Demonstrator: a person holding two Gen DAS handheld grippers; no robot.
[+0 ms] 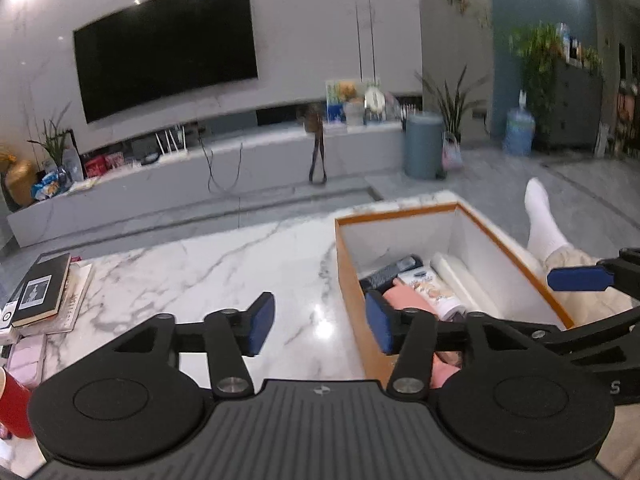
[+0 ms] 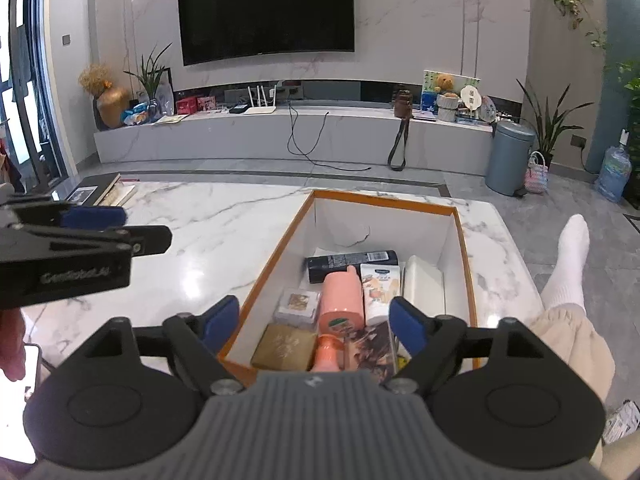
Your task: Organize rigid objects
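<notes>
An orange-rimmed box stands on the marble table. In it lie a pink bottle, a black remote, a white tube, a white case, a gold box and a small card box. My right gripper is open and empty above the box's near end. My left gripper is open and empty over the box's left wall. The left gripper also shows in the right wrist view, left of the box.
Books are stacked at the table's left end, with a red cup nearer. A phone is held at the lower left. A person's leg in a white sock is right of the table. A TV wall stands beyond.
</notes>
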